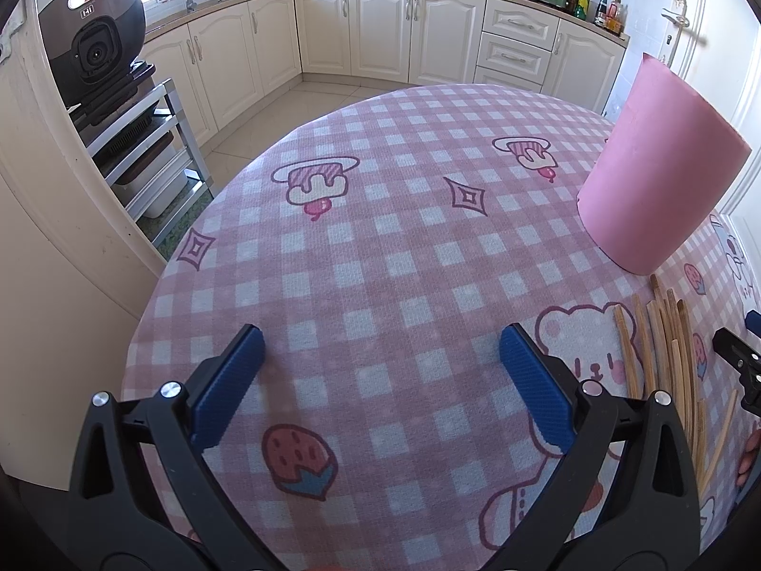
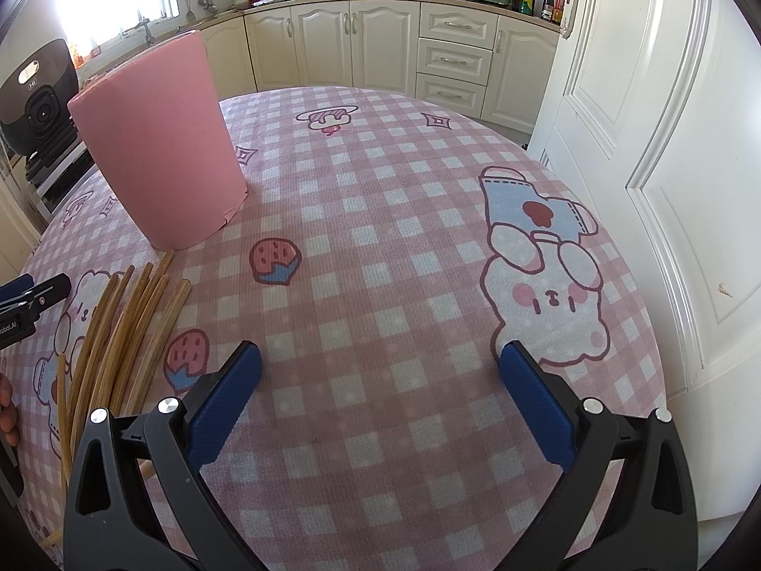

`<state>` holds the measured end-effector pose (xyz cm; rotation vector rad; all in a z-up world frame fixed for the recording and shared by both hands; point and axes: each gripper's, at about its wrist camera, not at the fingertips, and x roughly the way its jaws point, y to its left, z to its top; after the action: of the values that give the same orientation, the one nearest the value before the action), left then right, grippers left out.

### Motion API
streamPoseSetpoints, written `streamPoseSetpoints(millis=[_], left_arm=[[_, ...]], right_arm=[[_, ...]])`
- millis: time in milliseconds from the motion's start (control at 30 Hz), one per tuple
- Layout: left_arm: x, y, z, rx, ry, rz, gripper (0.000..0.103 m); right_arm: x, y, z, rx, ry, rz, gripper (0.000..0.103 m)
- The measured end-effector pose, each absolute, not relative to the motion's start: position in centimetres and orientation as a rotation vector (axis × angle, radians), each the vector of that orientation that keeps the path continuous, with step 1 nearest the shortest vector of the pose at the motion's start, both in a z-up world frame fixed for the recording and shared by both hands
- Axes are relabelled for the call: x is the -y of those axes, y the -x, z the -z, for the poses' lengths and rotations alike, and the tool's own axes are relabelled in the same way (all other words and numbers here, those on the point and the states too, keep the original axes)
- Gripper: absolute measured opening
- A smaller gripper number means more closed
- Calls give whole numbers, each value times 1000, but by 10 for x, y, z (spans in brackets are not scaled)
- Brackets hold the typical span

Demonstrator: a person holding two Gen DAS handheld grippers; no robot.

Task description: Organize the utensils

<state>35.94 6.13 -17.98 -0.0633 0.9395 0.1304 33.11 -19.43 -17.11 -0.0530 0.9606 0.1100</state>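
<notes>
Several wooden chopsticks point(image 1: 666, 352) lie in a loose bundle on the pink checked tablecloth point(image 1: 380, 261), just in front of a tall pink cylinder holder point(image 1: 661, 171). In the right wrist view the chopsticks point(image 2: 119, 333) lie at the left, below the holder point(image 2: 161, 138). My left gripper point(image 1: 380, 347) is open and empty above the cloth, left of the chopsticks. My right gripper point(image 2: 380, 361) is open and empty, right of the chopsticks. Each gripper shows at the edge of the other's view: the right one point(image 1: 742, 357) and the left one point(image 2: 28, 300).
The round table's edge point(image 1: 157, 285) curves off at the left. Cream kitchen cabinets point(image 1: 380, 33) stand behind it, a dark appliance on a metal rack point(image 1: 104, 38) at the left, and a white door point(image 2: 642, 142) close to the table's right side.
</notes>
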Motion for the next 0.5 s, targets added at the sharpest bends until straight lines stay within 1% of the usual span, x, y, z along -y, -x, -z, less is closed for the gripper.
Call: streamPoseSetpoints(millis=[500], left_arm=[[-61,-360,180,-940,63,-131,97]], right_arm=[[194,-331,171,-961,53,-110,97]])
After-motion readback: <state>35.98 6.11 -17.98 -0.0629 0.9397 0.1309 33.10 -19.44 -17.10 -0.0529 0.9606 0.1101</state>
